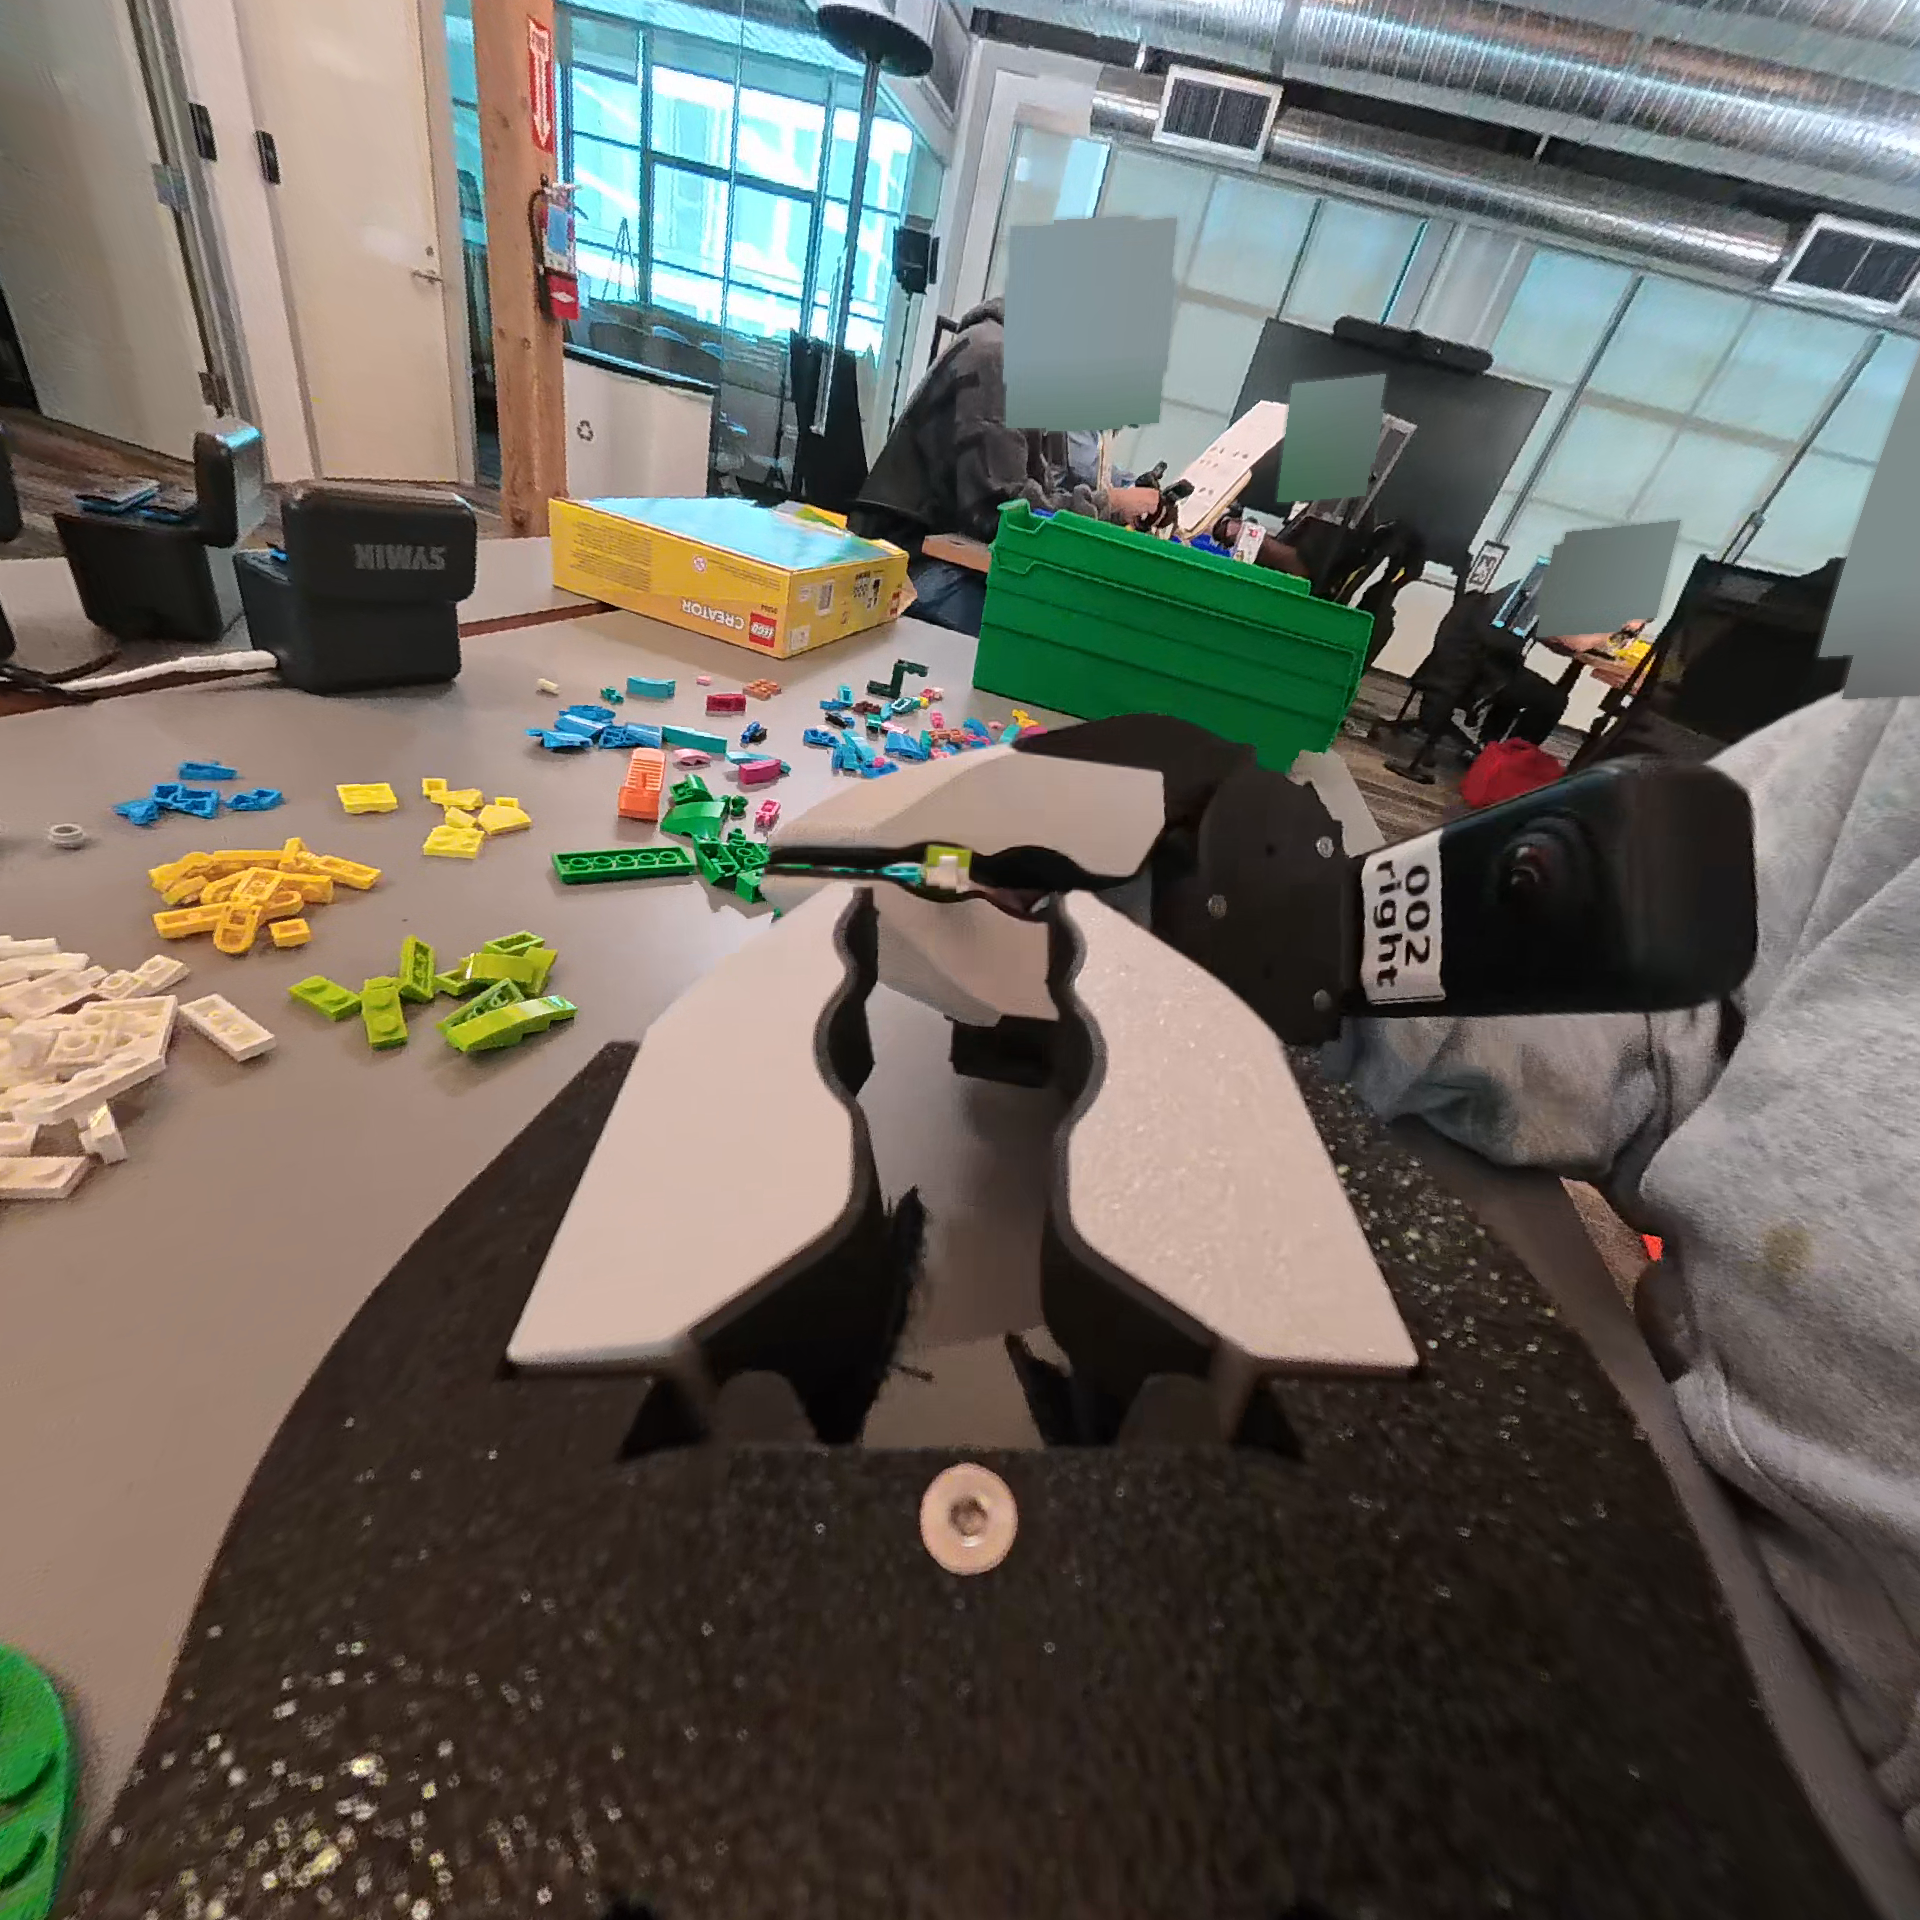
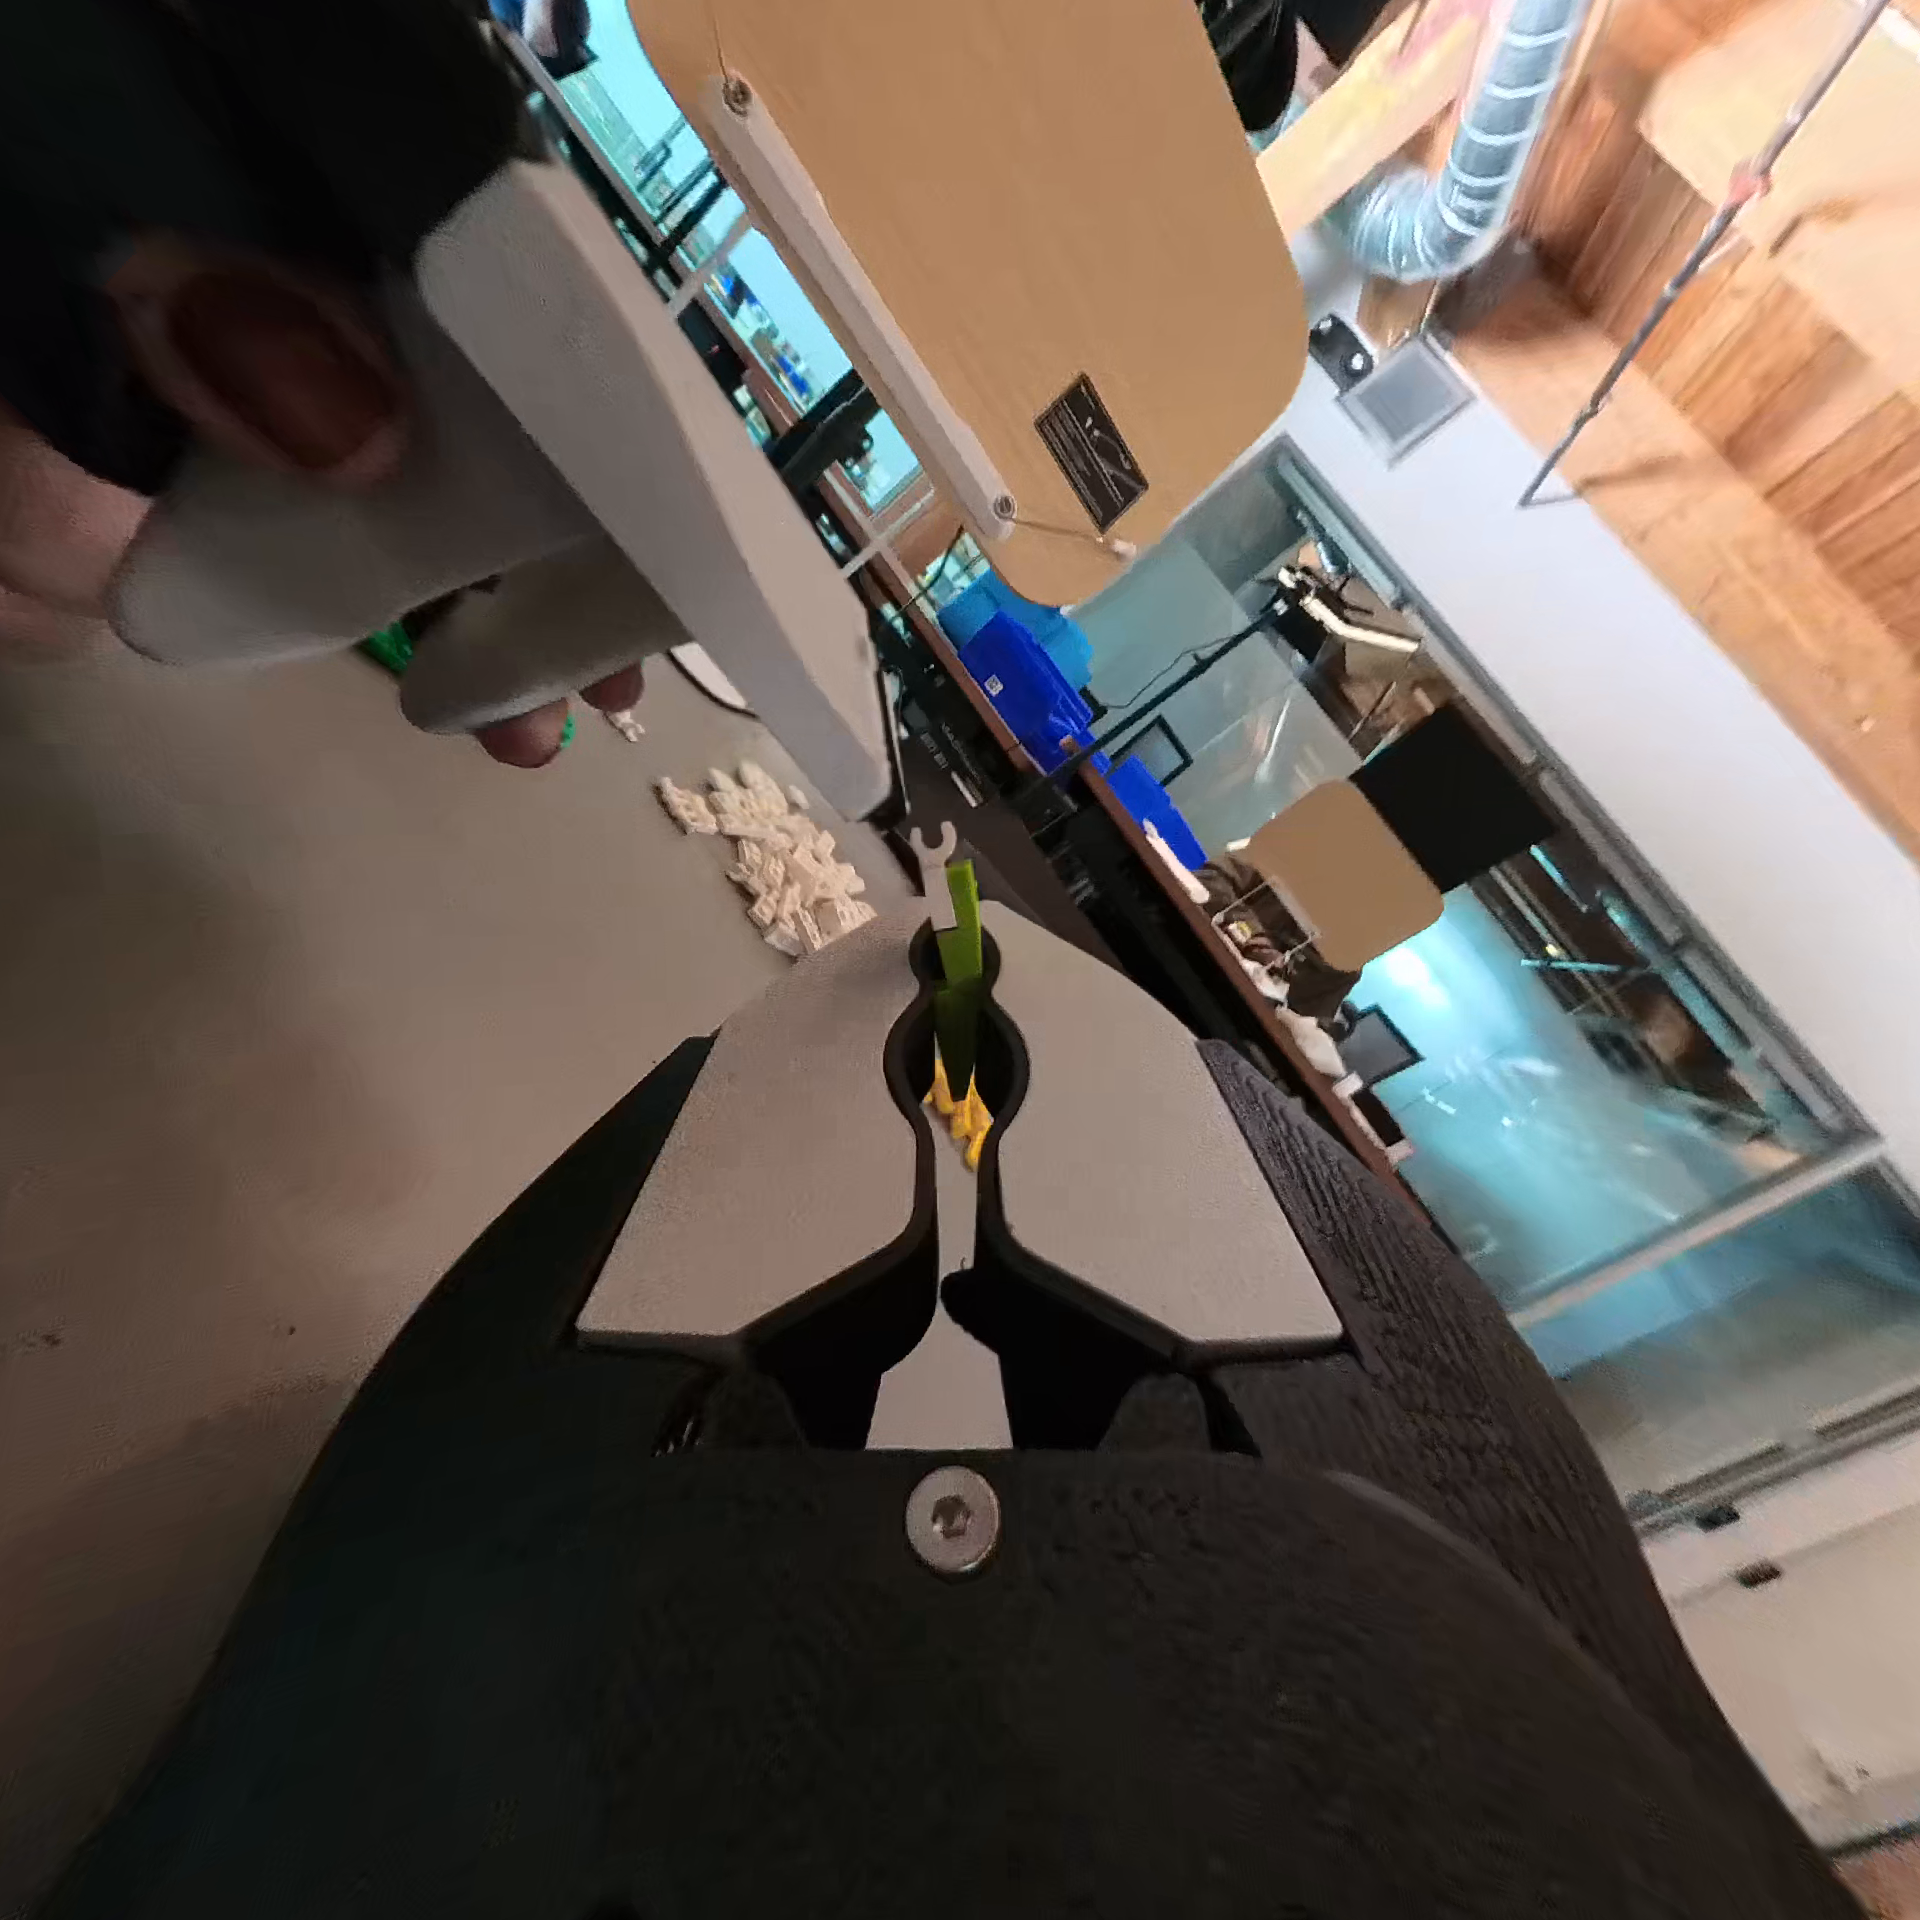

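Note:
In the left wrist view my left gripper (image 1: 958, 914) is open, with nothing held between its grey fingers (image 1: 727, 1122). Just past its tips my right gripper (image 1: 821, 862) lies sideways, shut on a thin lime green plate (image 1: 948, 858) with a small white clip piece (image 1: 943, 876) attached. In the right wrist view my right gripper (image 2: 956, 925) pinches the lime plate (image 2: 961, 935) edge-on. The white clip piece (image 2: 940, 862) sticks out past the tips. One finger of the left gripper (image 2: 644, 468) reaches close to the clip from the upper left.
On the grey table (image 1: 312, 1247) lie sorted brick piles: white (image 1: 62, 1049), yellow (image 1: 249, 883), lime (image 1: 457, 987), green (image 1: 707, 842), blue (image 1: 197, 800) and mixed teal and pink (image 1: 862, 727). A yellow box (image 1: 727, 571), a green bin (image 1: 1164, 623) and black cases (image 1: 364, 592) stand behind. The grippers' ends are close to 4 cm from one another.

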`<state>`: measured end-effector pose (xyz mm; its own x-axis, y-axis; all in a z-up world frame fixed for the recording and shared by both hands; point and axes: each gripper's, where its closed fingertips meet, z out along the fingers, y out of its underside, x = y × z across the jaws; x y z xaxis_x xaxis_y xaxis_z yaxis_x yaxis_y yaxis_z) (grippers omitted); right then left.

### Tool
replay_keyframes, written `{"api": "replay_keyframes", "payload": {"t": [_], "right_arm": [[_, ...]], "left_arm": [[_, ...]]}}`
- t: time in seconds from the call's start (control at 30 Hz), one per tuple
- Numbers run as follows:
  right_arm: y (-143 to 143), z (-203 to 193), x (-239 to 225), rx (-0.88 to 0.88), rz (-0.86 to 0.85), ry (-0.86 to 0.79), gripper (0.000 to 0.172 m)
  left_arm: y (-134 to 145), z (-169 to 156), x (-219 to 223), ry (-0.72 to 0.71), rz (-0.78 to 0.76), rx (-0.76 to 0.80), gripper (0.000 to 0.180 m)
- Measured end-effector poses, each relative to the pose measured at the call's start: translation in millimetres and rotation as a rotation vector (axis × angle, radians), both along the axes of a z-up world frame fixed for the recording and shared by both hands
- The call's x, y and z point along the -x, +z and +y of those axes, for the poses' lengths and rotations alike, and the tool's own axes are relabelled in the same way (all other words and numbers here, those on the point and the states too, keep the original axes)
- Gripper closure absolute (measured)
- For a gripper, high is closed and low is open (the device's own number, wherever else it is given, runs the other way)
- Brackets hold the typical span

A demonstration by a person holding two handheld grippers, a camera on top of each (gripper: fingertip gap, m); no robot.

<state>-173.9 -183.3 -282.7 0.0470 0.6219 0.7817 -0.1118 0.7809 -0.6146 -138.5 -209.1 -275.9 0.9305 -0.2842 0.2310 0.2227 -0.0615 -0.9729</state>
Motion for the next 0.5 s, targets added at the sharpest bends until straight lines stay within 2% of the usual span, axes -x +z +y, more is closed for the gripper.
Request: {"api": "replay_keyframes", "payload": {"t": [0.13, 0.33, 0.5], "right_arm": [[4.6, -9.7, -2.9, -0.016, 0.032, 0.057, 0.171], [6.3, -14.9, -4.7, -0.039, 0.045, 0.081, 0.171], [5.4, -19.9, -5.3, -0.079, 0.050, 0.089, 0.171]], "left_arm": [[-1.6, 0.8, -3.5, -0.016, 0.017, 0.011, 0.147], [0.8, -1.4, -5.4, -0.025, 0.026, -0.011, 0.156], [1.4, -1.6, -8.0, -0.001, 0.092, -0.027, 0.163]]}}
